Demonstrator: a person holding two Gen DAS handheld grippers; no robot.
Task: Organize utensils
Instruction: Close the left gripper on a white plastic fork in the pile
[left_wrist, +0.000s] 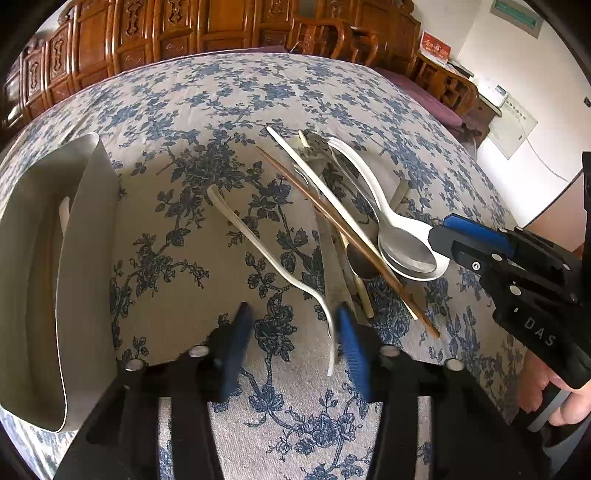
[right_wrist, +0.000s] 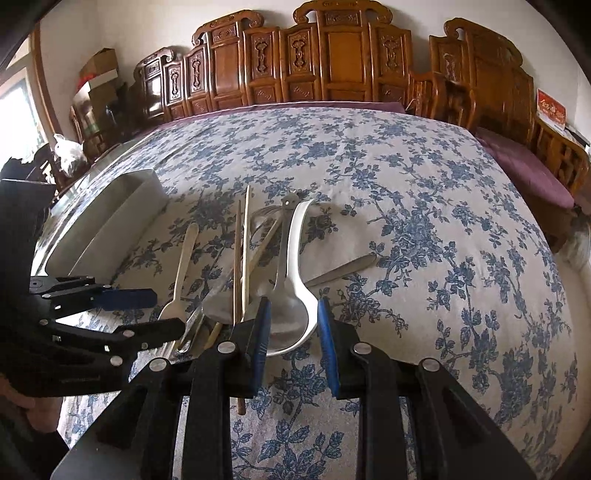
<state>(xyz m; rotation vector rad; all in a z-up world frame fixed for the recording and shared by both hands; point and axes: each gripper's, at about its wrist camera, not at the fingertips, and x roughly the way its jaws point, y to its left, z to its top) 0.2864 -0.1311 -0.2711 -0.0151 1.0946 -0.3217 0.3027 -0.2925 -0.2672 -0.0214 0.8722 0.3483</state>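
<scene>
The left hand-held gripper (left_wrist: 291, 332), half-open around the light, slippery white plastic fork (left_wrist: 266, 254), should pinch its stiff neck; the right hand-held gripper (right_wrist: 293, 328) stands narrow, empty.

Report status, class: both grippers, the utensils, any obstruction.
Left gripper open beside white plastic fork. Right gripper straddles white spoon, grip unclear. Utensils piled; white tray at left.

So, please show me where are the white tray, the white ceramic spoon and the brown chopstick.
white tray (left_wrist: 88, 280), left wrist view, on its near side wall.
white ceramic spoon (right_wrist: 300, 236), right wrist view, on its handle.
brown chopstick (left_wrist: 332, 218), left wrist view, mid-shaft.
</scene>
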